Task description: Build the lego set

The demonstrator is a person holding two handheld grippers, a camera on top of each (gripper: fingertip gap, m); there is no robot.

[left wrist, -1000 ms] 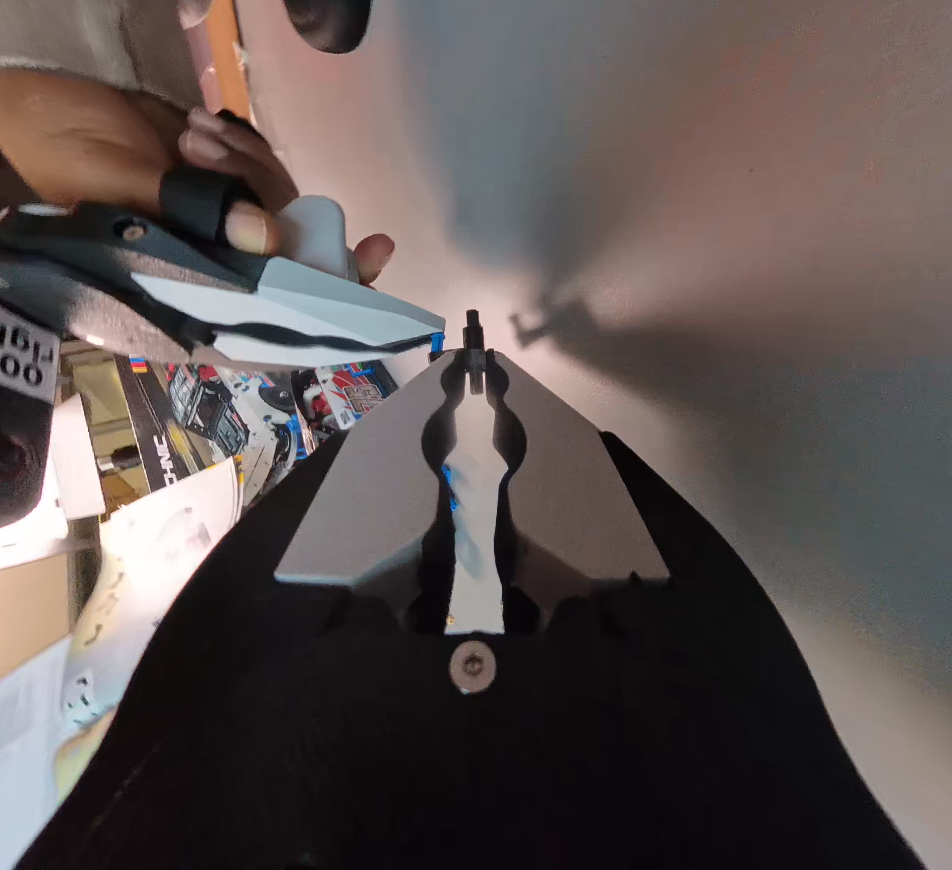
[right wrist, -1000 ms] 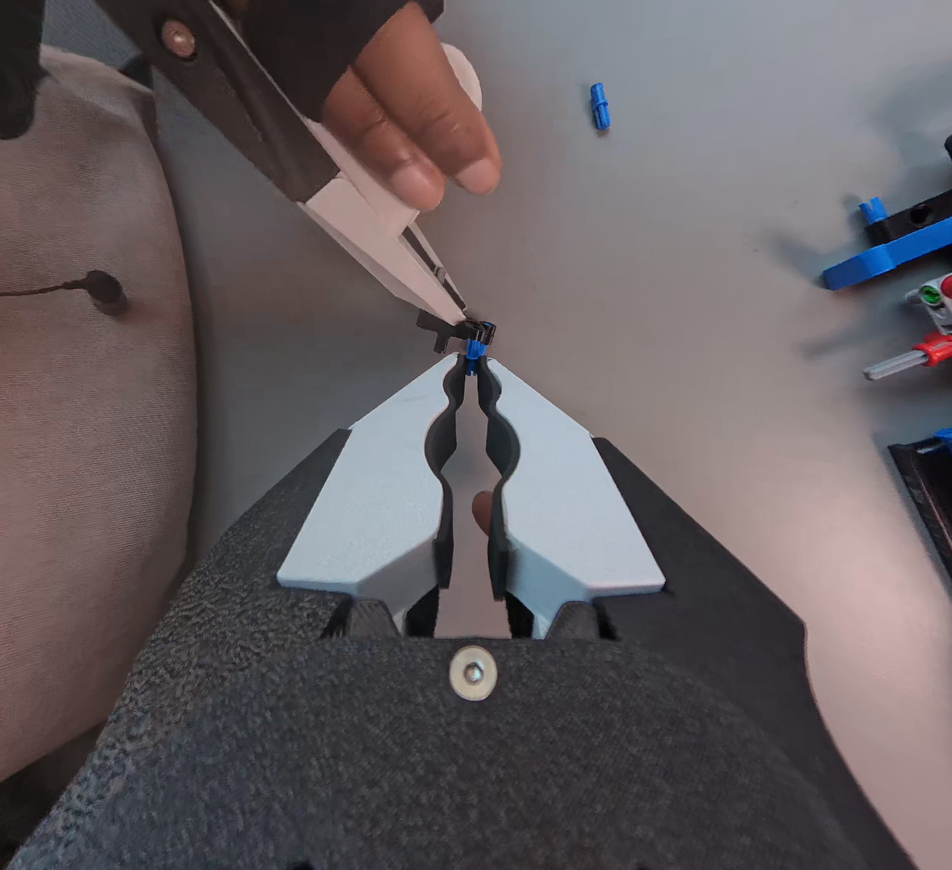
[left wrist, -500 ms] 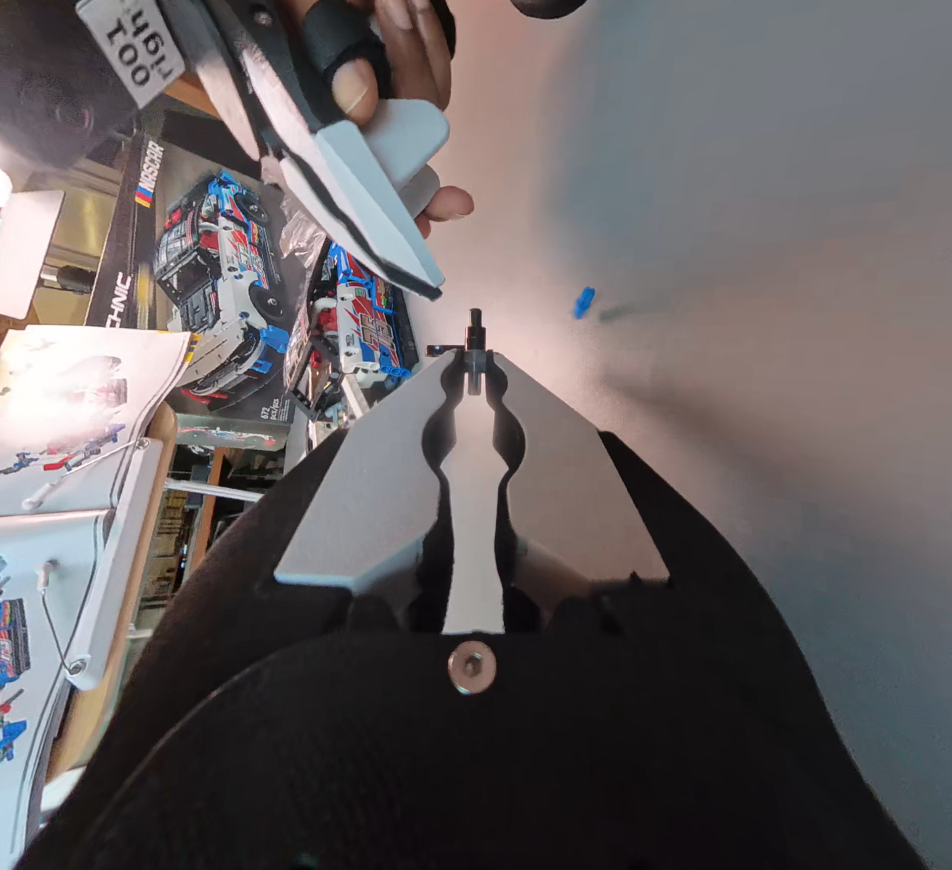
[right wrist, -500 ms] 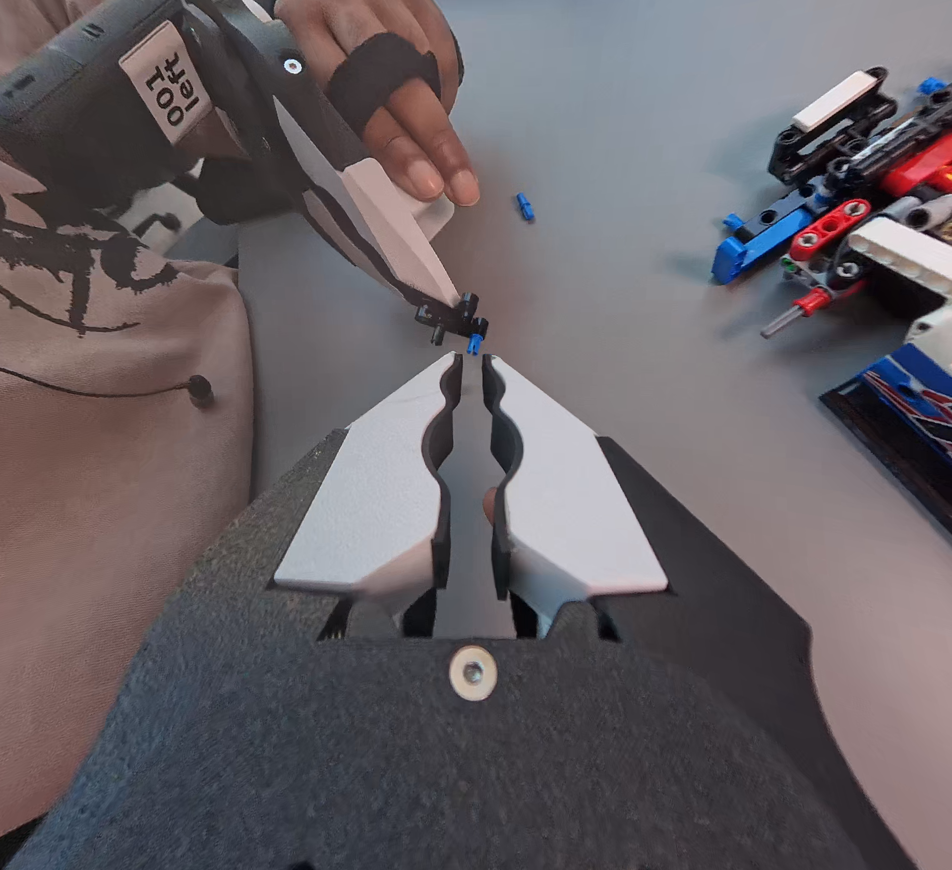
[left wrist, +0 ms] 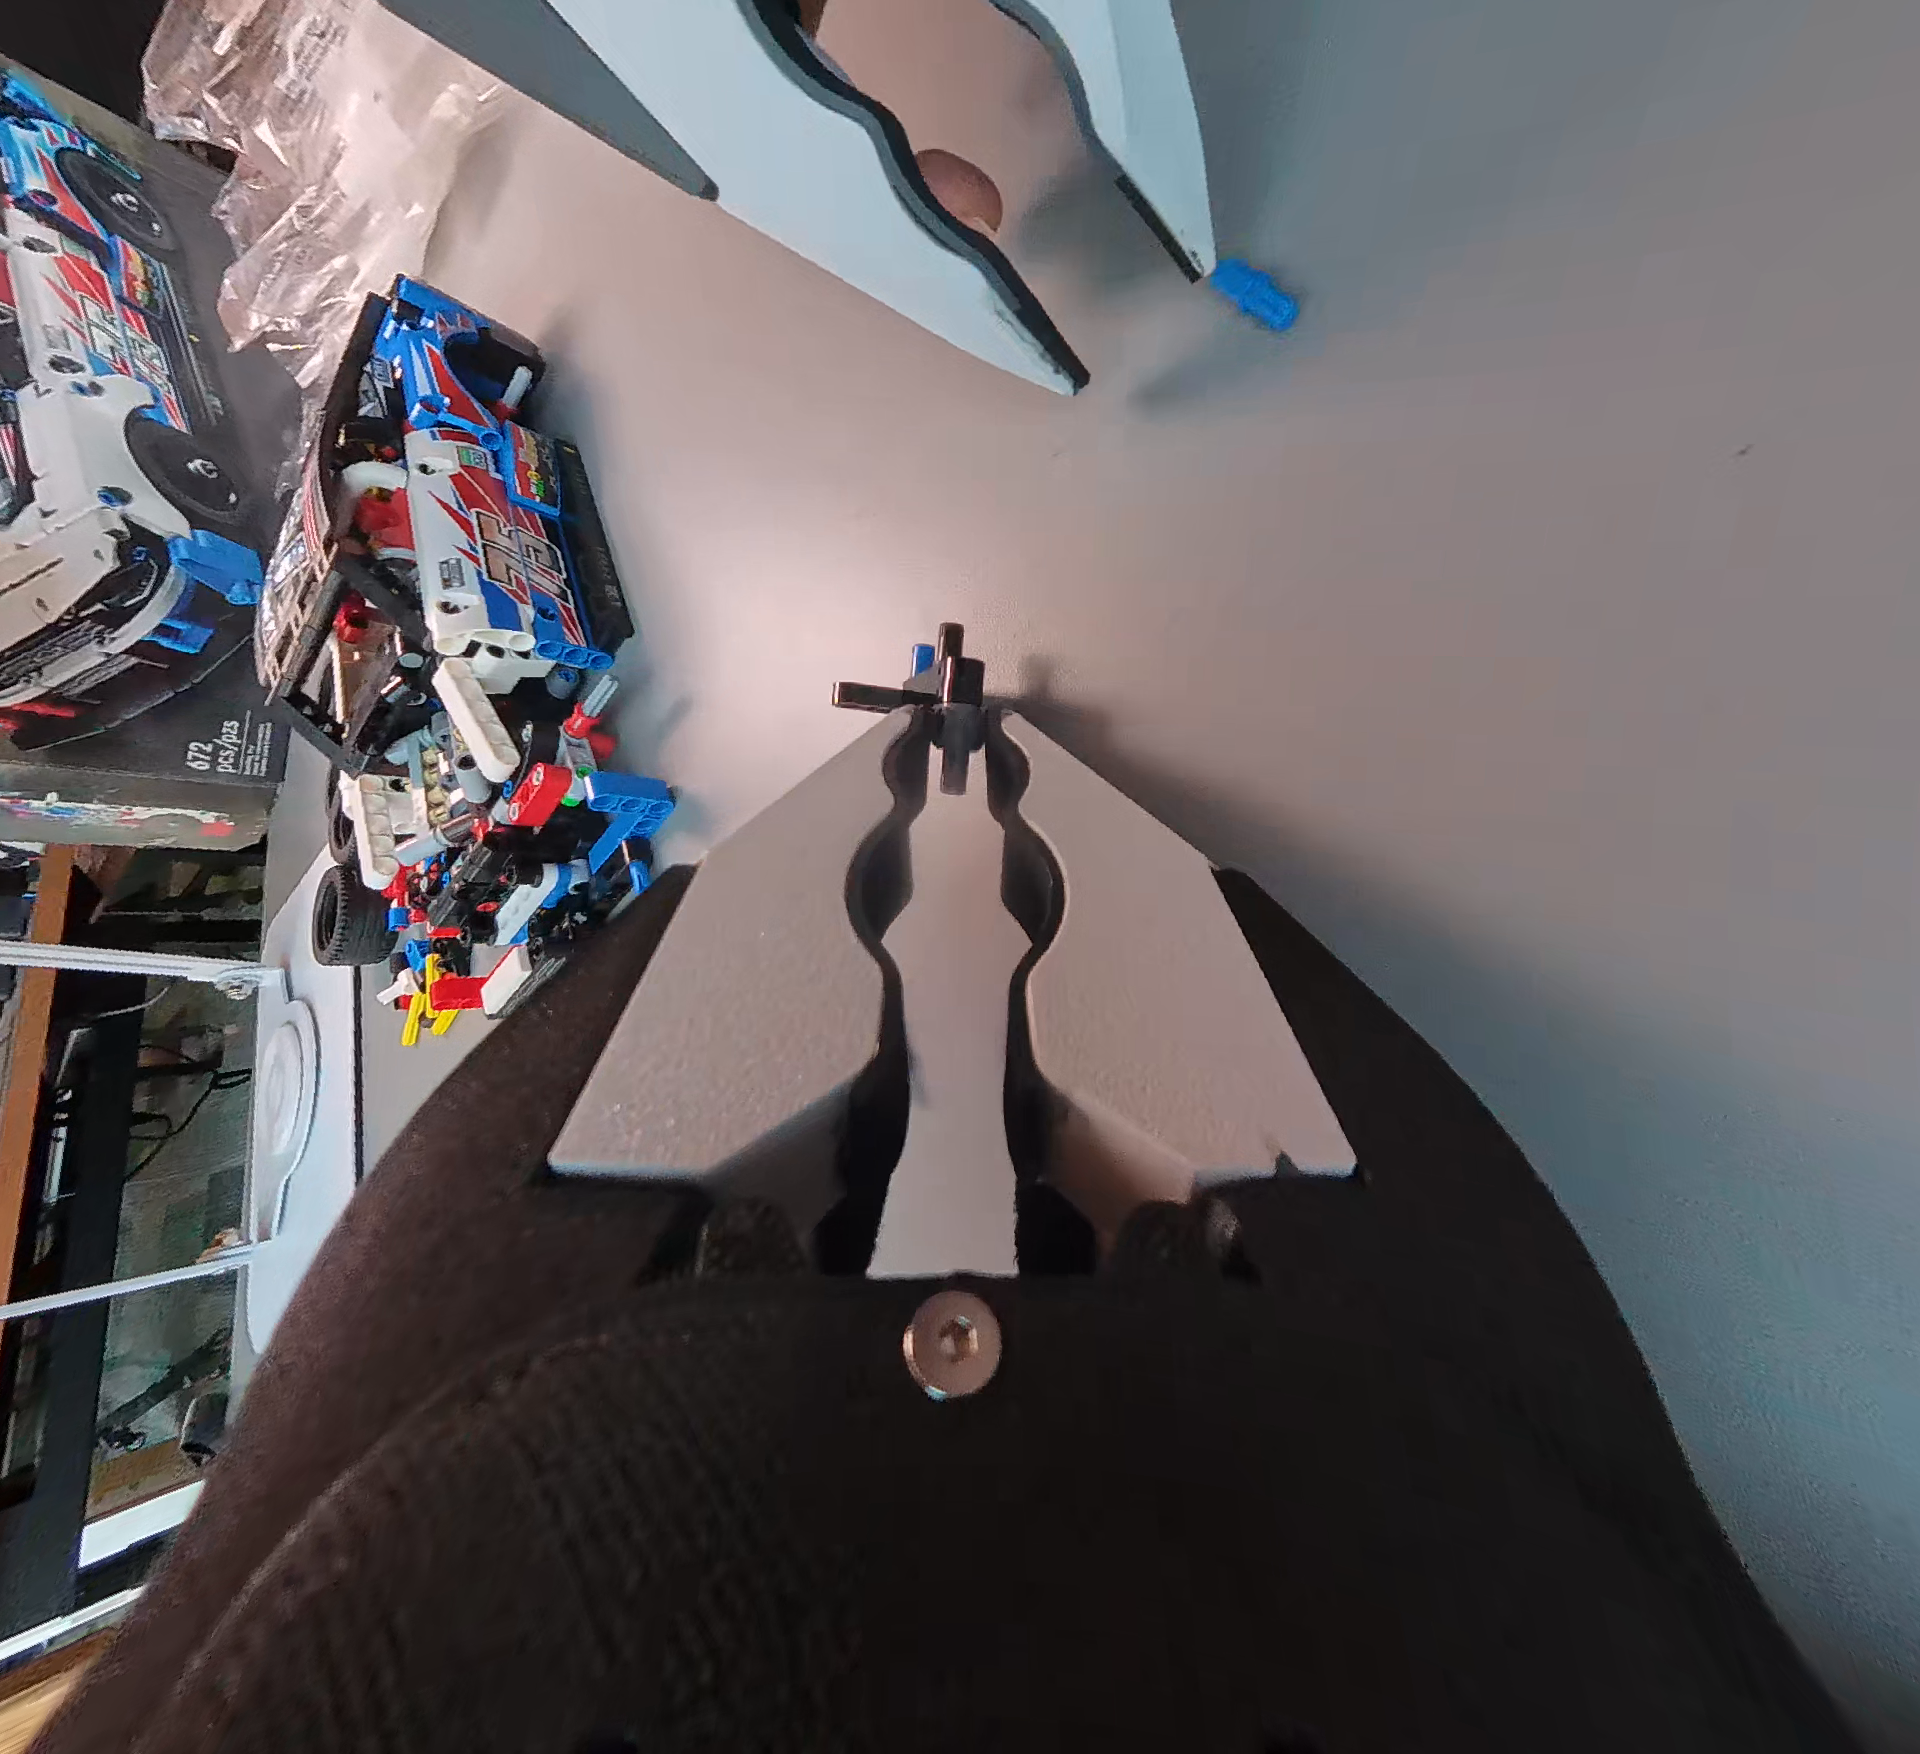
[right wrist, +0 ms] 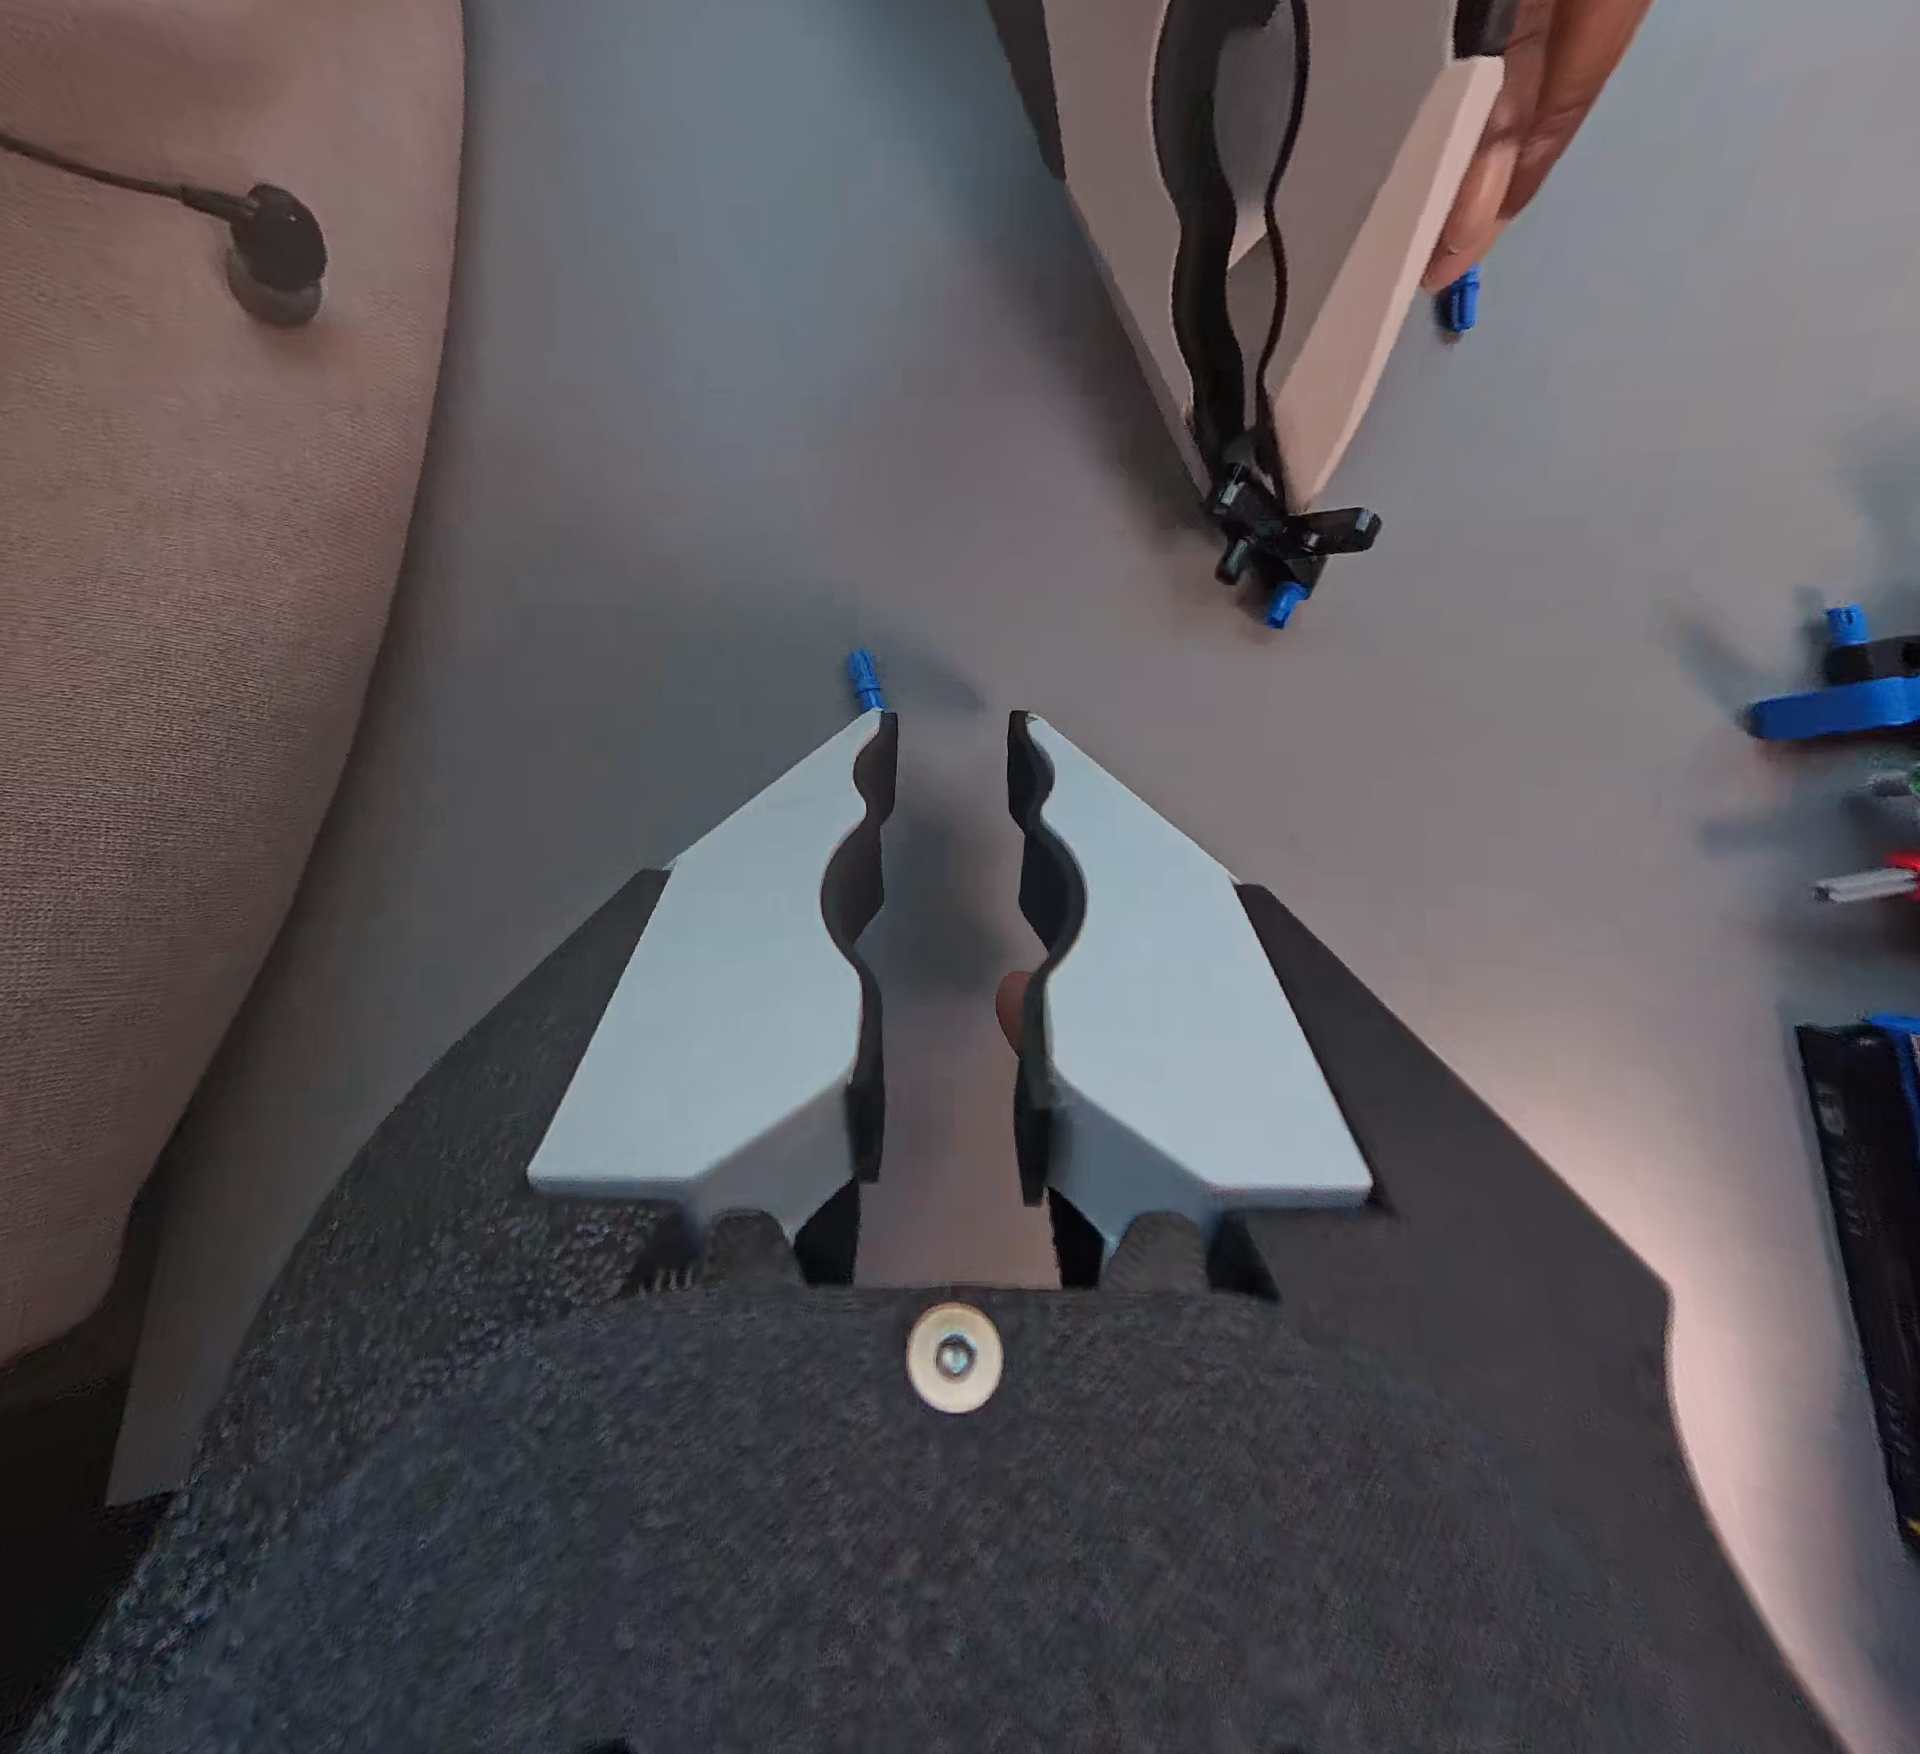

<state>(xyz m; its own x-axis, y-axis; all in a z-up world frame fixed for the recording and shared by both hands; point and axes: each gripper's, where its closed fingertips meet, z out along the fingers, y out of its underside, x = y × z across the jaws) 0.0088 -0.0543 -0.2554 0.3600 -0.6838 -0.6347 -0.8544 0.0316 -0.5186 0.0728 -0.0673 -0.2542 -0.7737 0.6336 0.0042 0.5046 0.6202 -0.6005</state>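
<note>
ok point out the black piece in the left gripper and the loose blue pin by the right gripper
black piece [left wrist: 948,692], left wrist view, on its centre hub
blue pin [right wrist: 864,670], right wrist view, on its middle

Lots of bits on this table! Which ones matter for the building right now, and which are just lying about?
In use:
- left gripper, shut on the small black piece
- right gripper, open, beside a loose blue pin
- half-built car

Lying about:
- set's box
- clear plastic bags
- second blue pin
</note>
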